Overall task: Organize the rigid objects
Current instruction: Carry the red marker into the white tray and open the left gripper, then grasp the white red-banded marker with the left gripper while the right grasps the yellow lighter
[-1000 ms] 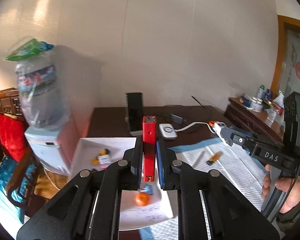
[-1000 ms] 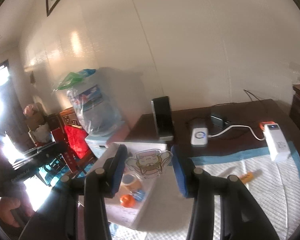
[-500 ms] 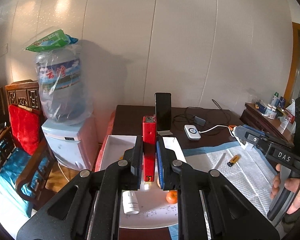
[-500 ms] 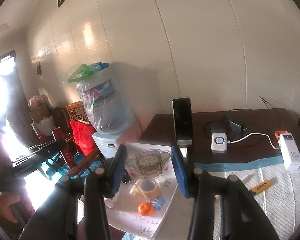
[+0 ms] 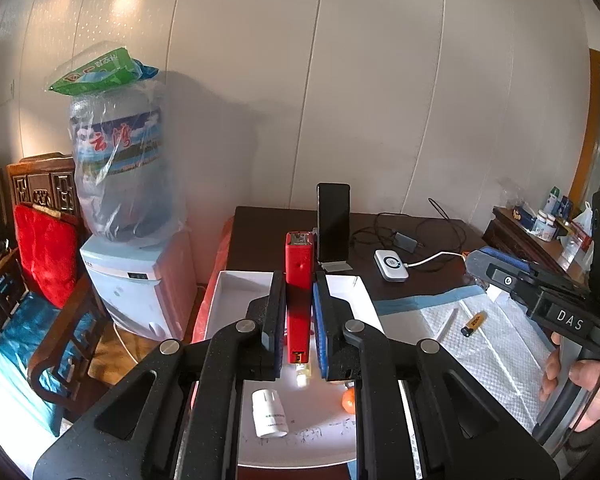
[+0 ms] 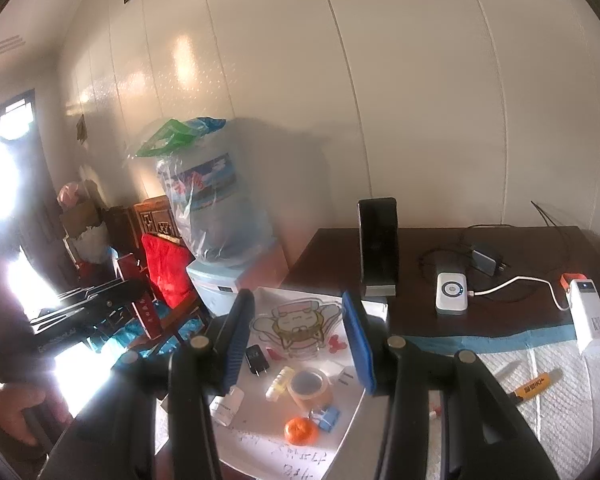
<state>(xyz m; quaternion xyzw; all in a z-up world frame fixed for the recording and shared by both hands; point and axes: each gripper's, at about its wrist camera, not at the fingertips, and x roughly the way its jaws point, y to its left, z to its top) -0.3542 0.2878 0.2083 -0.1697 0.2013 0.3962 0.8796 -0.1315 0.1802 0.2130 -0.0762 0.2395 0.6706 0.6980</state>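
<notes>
A water dispenser [image 5: 140, 280] stands beside the table [image 5: 260, 228].

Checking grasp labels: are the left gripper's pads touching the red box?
Touching. The left wrist view shows the left gripper with both pads pressed flat against the sides of the red box, no gap either side.

"DAS" stands on the right gripper [image 5: 480, 258].

Left gripper [image 5: 299, 308]: black linkage arms, silver round pivot screws, blue pads on fingers [image 5: 321, 320]. Right gripper [image 6: 298, 334]: same black arms, silver screws, blue-padded fingers [image 6: 358, 344]. In left view at 3 o'clock, right gripper body black, white "DAS" lettering, small round mark, grey handle in hand [image 5: 584, 392].
</notes>
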